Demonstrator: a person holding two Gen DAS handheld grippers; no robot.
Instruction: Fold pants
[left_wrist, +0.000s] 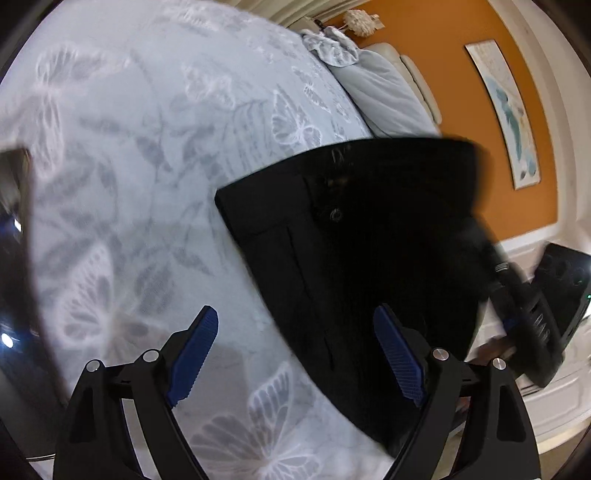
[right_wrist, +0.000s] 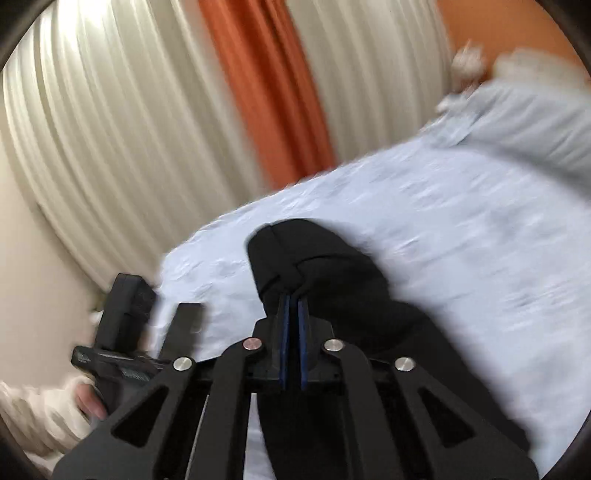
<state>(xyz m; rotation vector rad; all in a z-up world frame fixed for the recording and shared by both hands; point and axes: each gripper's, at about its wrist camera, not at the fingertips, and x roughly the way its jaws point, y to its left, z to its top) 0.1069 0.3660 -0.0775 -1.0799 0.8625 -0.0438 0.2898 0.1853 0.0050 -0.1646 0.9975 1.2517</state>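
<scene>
Black pants (left_wrist: 354, 251) lie on a pale blue bedspread with butterfly print (left_wrist: 147, 147), waistband and button toward the far side. My left gripper (left_wrist: 295, 354) is open and empty, its blue pads above the near left edge of the pants. My right gripper (right_wrist: 293, 306) is shut on a fold of the black pants (right_wrist: 317, 280) and holds it lifted over the bedspread (right_wrist: 443, 229). The right gripper also shows in the left wrist view (left_wrist: 524, 314), at the right edge of the pants. The left gripper shows in the right wrist view (right_wrist: 155, 332), at the left.
Pillows (left_wrist: 380, 92) lie at the head of the bed against an orange wall with a framed picture (left_wrist: 509, 110). White and orange curtains (right_wrist: 184, 92) hang behind the bed. A sleeved hand (right_wrist: 74, 402) holds the left gripper.
</scene>
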